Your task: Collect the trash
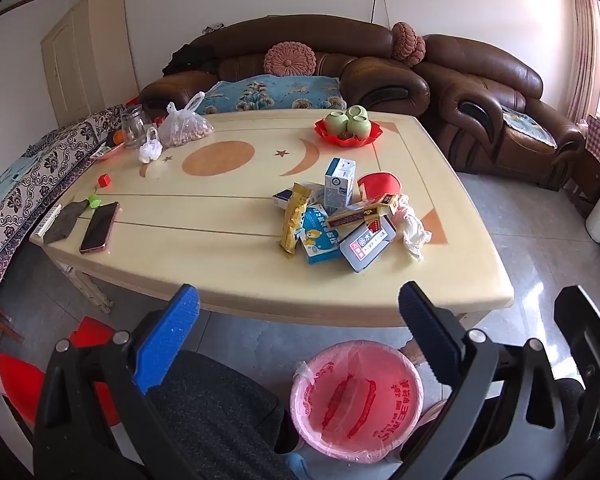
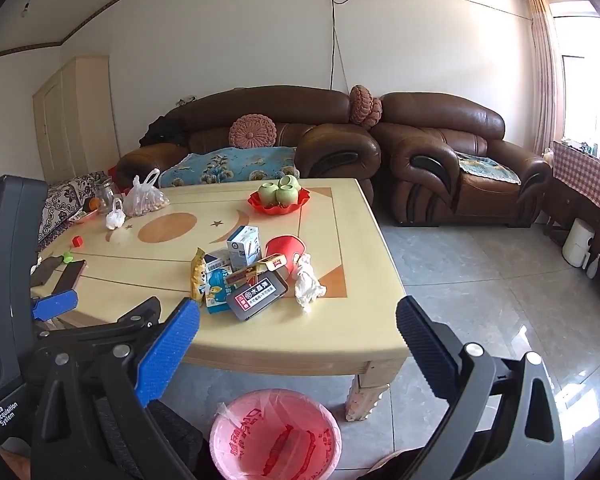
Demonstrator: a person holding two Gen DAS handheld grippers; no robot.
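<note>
A pile of trash lies on the cream table point(image 1: 228, 264) near its right front: a yellow snack wrapper point(image 1: 295, 220), a white-blue carton point(image 1: 339, 186), a grey box point(image 1: 366, 245), a red paper cup point(image 1: 380, 185) and crumpled tissue point(image 1: 412, 229). The pile also shows in the right wrist view, with the carton point(image 2: 243, 247) and tissue point(image 2: 307, 282). A bin with a pink liner point(image 1: 356, 400) stands on the floor below the table's front edge, also in the right wrist view point(image 2: 276, 436). My left gripper point(image 1: 300, 320) and right gripper point(image 2: 298, 330) are open, empty, held short of the table.
A phone point(image 1: 100, 227), a red cube point(image 1: 105, 179), a glass jar point(image 1: 134, 127), a bag of nuts point(image 1: 185, 126) and a red tray with green cups point(image 1: 348, 125) stand on the table. Brown sofas point(image 1: 496, 92) line the back. The left gripper's body point(image 2: 12, 280) shows left.
</note>
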